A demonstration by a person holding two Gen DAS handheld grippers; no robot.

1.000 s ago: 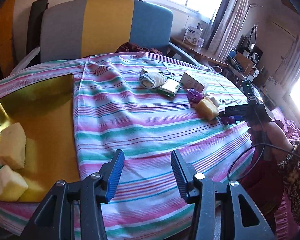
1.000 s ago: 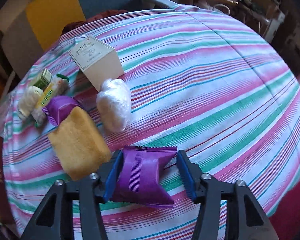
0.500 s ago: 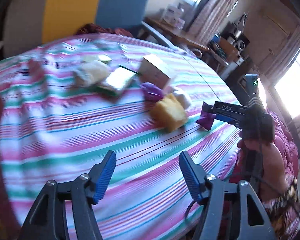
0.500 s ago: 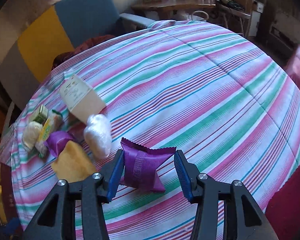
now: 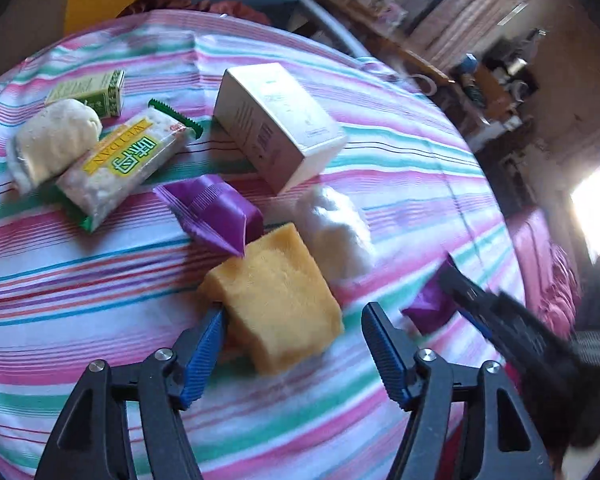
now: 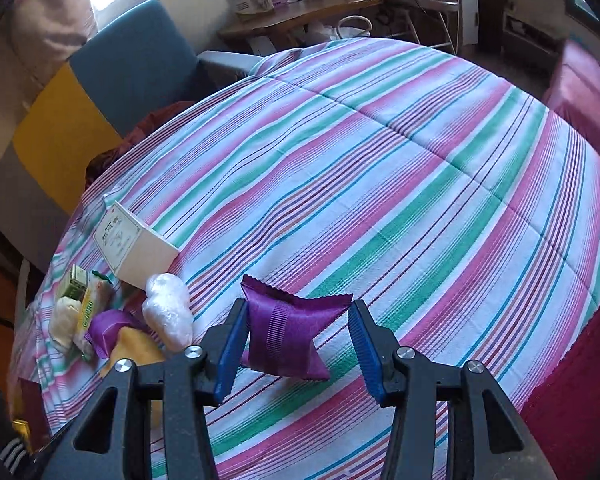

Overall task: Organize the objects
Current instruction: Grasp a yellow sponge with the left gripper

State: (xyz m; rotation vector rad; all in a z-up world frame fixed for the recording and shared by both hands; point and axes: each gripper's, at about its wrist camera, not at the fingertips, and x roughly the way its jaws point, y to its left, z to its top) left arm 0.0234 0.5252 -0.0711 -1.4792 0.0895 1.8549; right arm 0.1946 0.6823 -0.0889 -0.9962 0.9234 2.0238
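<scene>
My left gripper [image 5: 292, 340] is open, its fingers on either side of a yellow sponge block [image 5: 276, 300] lying on the striped cloth. My right gripper [image 6: 296, 346] is shut on a purple packet [image 6: 290, 334] and holds it above the cloth; the packet also shows in the left wrist view [image 5: 430, 304]. A second purple packet [image 5: 216, 216], a white plastic-wrapped lump [image 5: 336, 228], a white box [image 5: 276, 120], a green-yellow snack pack [image 5: 128, 164], a rolled white cloth [image 5: 52, 140] and a small green box [image 5: 92, 90] lie beyond the sponge.
The striped cloth [image 6: 380, 184] covers a round table. A grey, yellow and blue chair [image 6: 100, 100] stands behind it. A wooden desk with boxes [image 6: 296, 12] stands by the window. A red cushion [image 6: 580, 76] is at the right.
My left gripper has swung right from the yellow tray and closed in around the sponge block. My right gripper has lifted the purple packet off the cloth and drawn back.
</scene>
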